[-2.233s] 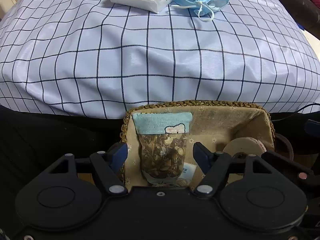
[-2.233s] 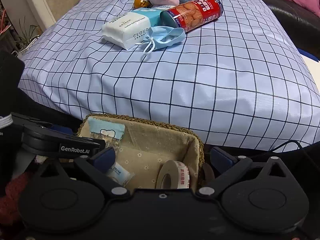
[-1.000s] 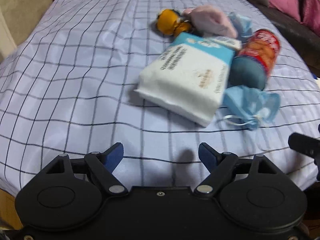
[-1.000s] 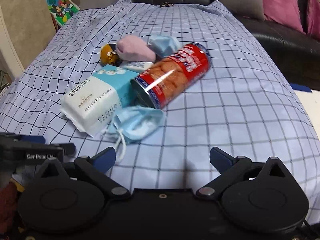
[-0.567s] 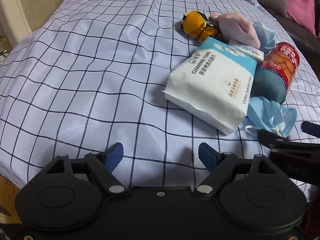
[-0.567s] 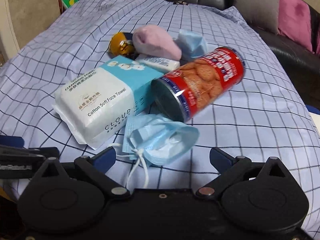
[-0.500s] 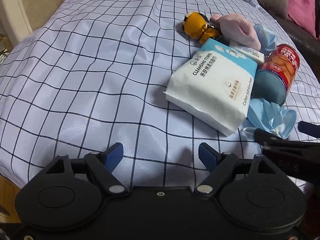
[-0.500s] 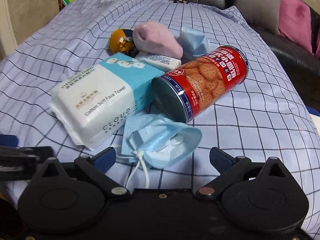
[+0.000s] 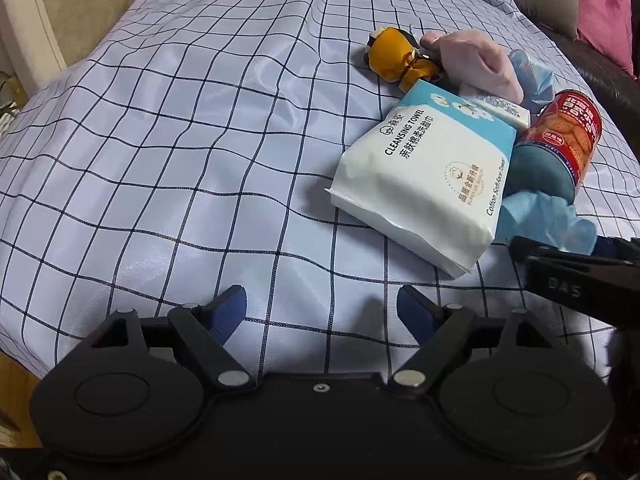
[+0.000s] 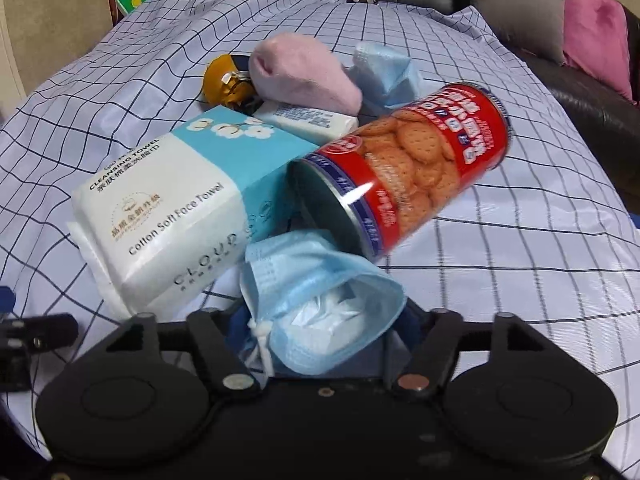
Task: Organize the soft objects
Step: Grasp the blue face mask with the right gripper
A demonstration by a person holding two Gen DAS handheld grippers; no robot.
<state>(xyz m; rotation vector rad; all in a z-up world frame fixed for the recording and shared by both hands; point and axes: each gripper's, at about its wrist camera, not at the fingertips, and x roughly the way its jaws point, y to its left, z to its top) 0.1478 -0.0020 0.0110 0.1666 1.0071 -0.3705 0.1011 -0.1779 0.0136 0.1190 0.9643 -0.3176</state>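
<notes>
Jaws closing around mask [image 10: 316, 300] beside "CLOUD" towel pack [image 10: 180, 204].

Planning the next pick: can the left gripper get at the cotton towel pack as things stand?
Probably yes. The left gripper is open and empty over bare checked cloth, and nothing lies between it and the near end of the towel pack. The right gripper is beside the pack's right corner, which could crowd it.

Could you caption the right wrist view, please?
Right gripper closing around a blue face mask beside the biscuit can.
</notes>
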